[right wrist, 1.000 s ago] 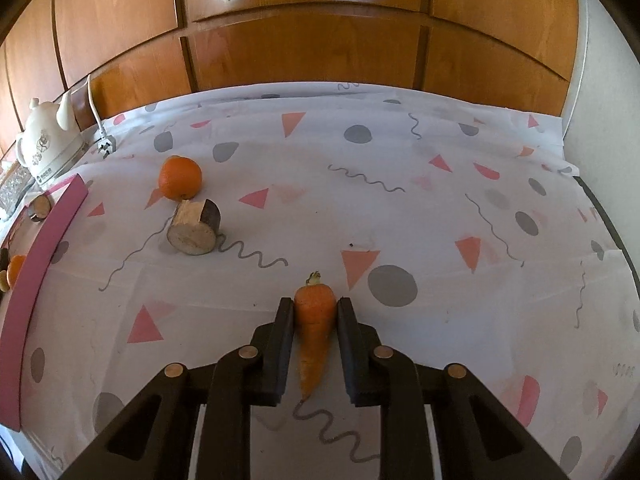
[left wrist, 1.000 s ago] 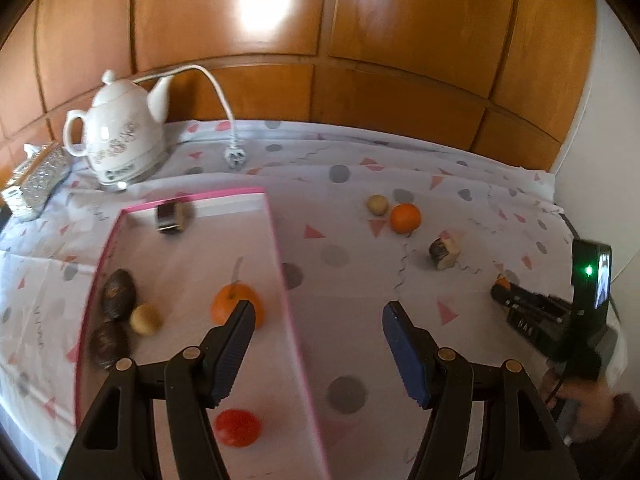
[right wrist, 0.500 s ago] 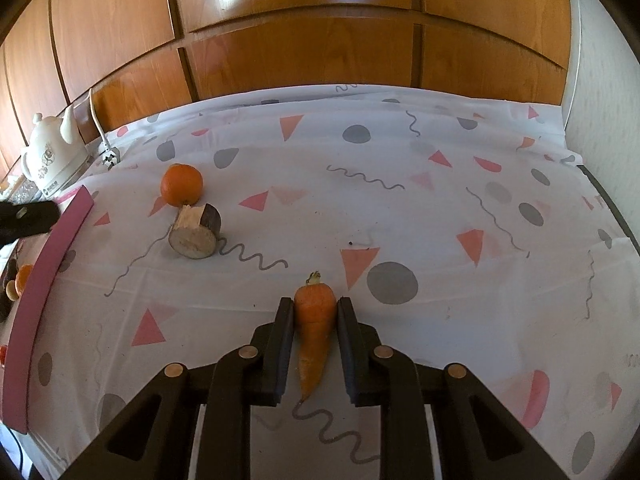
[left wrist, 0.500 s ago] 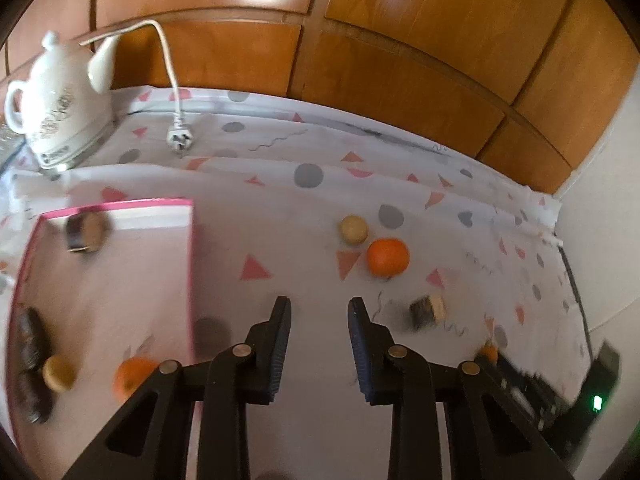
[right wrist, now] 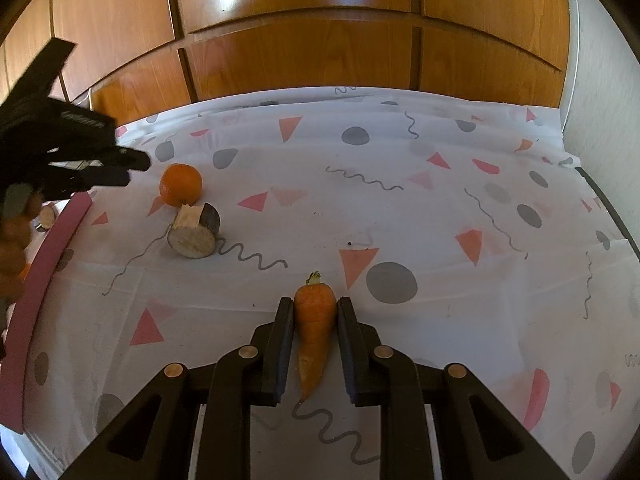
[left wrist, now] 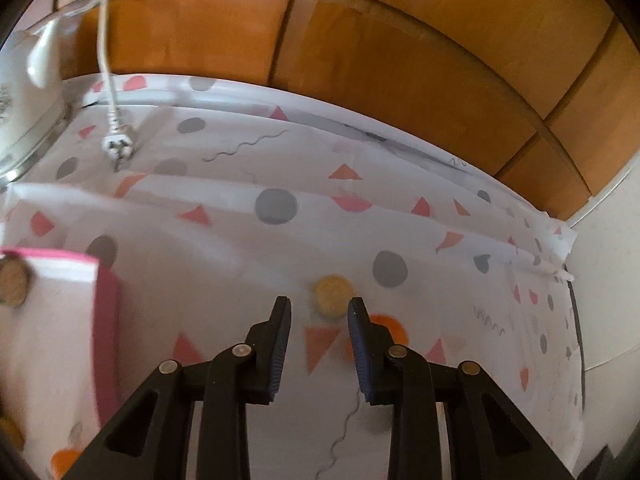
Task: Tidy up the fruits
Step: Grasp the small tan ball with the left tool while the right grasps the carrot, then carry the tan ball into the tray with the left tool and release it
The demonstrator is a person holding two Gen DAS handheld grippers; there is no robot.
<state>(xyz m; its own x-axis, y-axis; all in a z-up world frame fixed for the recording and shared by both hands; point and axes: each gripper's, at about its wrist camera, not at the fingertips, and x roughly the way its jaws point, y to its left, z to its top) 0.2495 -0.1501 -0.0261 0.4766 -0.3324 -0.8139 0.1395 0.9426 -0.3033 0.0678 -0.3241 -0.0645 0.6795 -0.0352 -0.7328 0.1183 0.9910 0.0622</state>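
Note:
My right gripper (right wrist: 312, 312) is shut on an orange carrot (right wrist: 315, 328), stem end forward, low over the patterned tablecloth. My left gripper (left wrist: 319, 312) is open and empty, with a small yellow-brown round fruit (left wrist: 333, 295) just beyond its fingertips. An orange (left wrist: 390, 326) lies partly hidden behind its right finger. In the right wrist view the left gripper (right wrist: 120, 168) hovers at the left, near the orange (right wrist: 181, 184) and a cut dark-skinned chunk (right wrist: 195, 234). The pink-rimmed tray (left wrist: 105, 312) is at the left.
A white teapot (left wrist: 24, 92) stands at the far left with a white cord and plug (left wrist: 117, 148) beside it. A round brown piece (left wrist: 14, 282) lies in the tray's far corner. Wooden panels back the table. A white wall is at the right.
My left gripper has left the tray, narrowed its jaws and moved right and forward up to the small yellow fruit and the orange. My right gripper still holds the carrot in place.

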